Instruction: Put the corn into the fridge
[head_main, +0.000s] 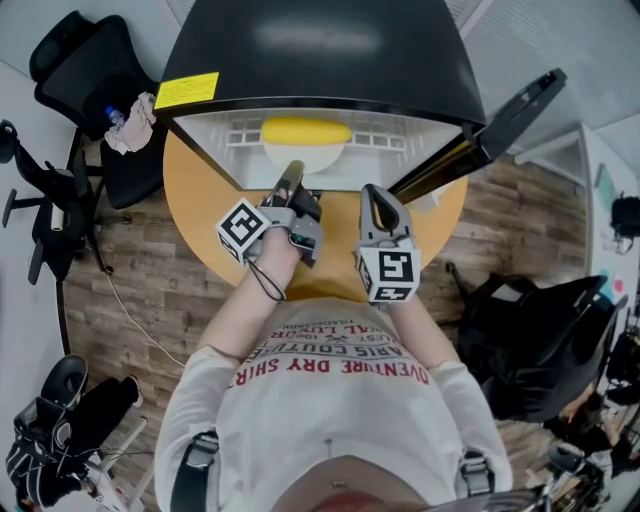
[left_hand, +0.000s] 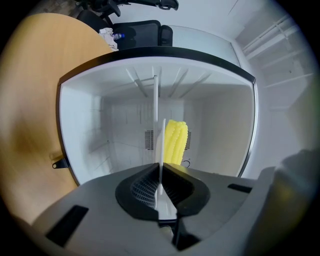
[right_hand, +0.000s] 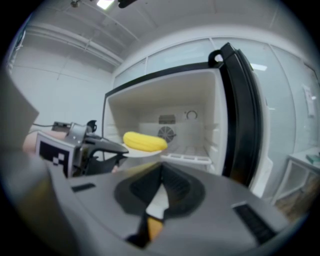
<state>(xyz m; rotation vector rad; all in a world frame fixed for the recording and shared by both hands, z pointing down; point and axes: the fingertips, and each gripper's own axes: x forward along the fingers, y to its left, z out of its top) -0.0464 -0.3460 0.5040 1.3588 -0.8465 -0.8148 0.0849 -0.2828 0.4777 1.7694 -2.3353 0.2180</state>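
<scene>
The corn (head_main: 305, 131) lies on a plate (head_main: 300, 156) inside the fridge (head_main: 228, 138), straight ahead of the left tongs (head_main: 292, 174), whose jaws pinch the plate's near edge. The right tongs (head_main: 380, 192) sit just beside them, with the fridge door (head_main: 485, 138) to their right. A table (head_main: 195, 215) lies beneath both.
</scene>
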